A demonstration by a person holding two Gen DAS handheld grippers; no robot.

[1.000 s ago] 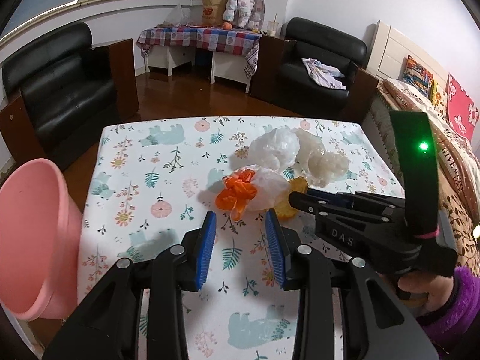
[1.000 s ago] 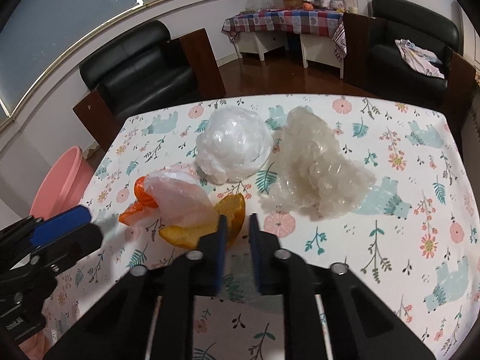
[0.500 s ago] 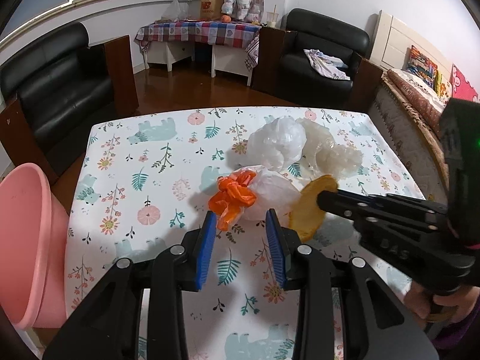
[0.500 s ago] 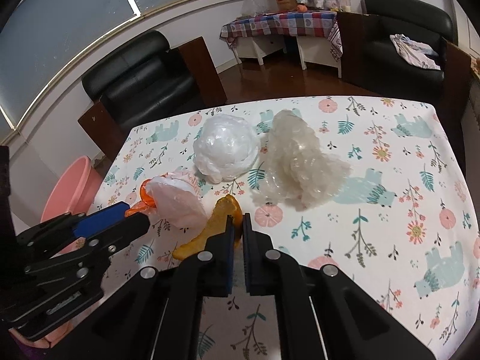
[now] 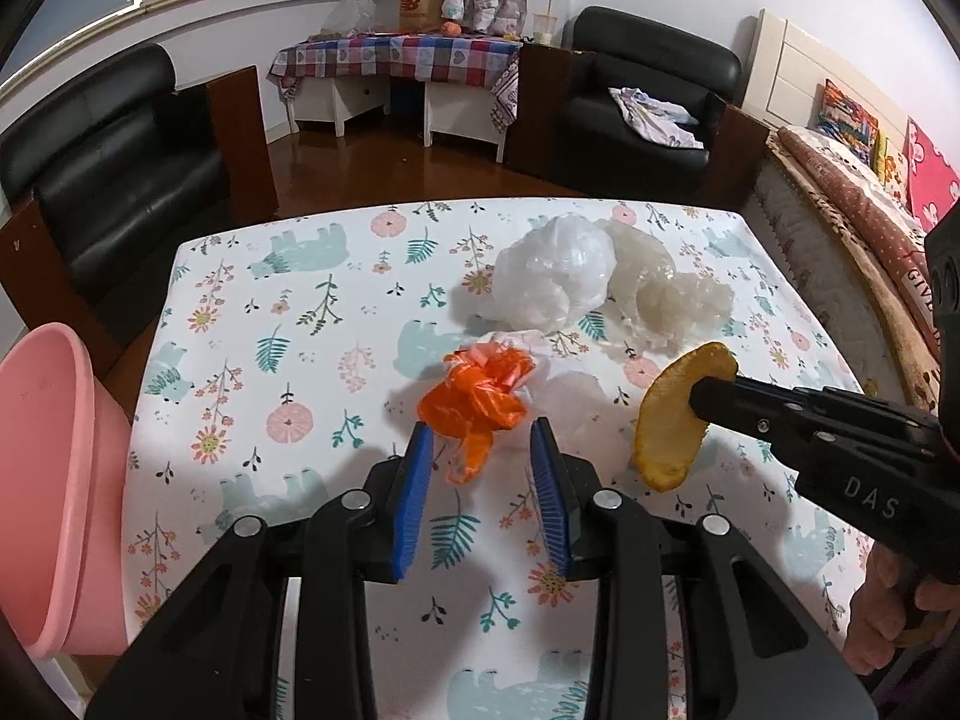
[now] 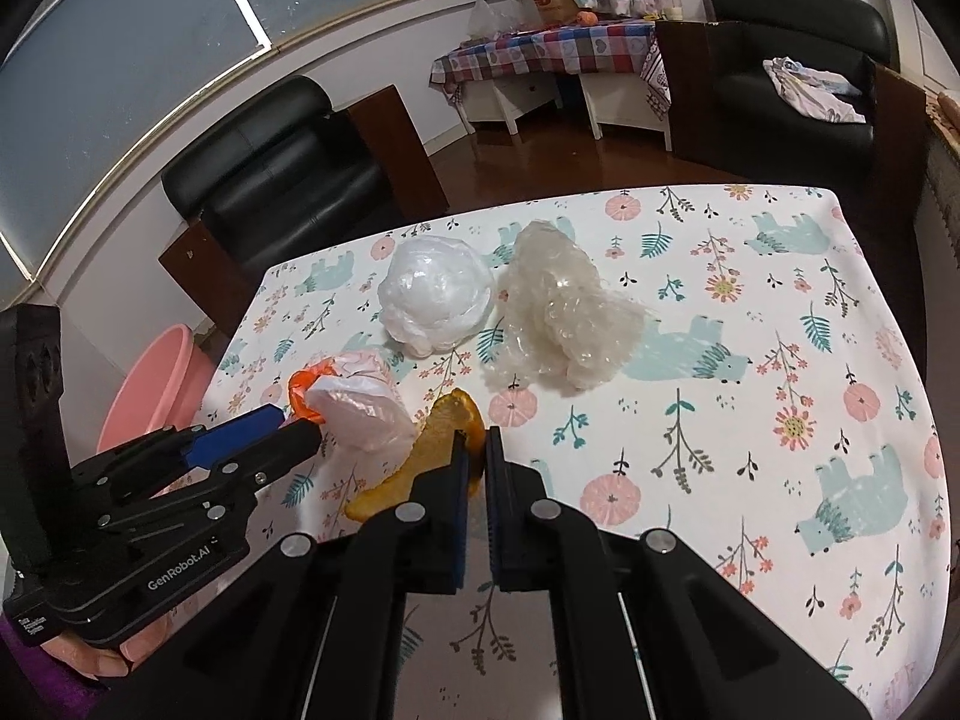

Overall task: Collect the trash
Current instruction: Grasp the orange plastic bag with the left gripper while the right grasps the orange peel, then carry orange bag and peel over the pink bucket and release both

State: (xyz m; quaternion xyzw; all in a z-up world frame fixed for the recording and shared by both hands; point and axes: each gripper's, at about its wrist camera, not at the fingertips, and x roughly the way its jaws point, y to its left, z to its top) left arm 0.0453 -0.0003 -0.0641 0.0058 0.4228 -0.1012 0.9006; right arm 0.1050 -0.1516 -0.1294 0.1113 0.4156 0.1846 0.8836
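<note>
my right gripper (image 6: 474,456) is clamped on an orange peel (image 5: 678,414), held just above the floral tablecloth (image 5: 300,324). my left gripper (image 5: 483,456) is closing, its jaws still apart around the orange tail of a crumpled plastic bag (image 5: 480,396). a pink bin (image 5: 54,480) stands beside the table's left edge.

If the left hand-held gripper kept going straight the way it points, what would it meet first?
Most likely the orange plastic bag: it lies just ahead of the left hand-held gripper, whose jaws are closing with its tail between them. Depth is uncertain.
</note>
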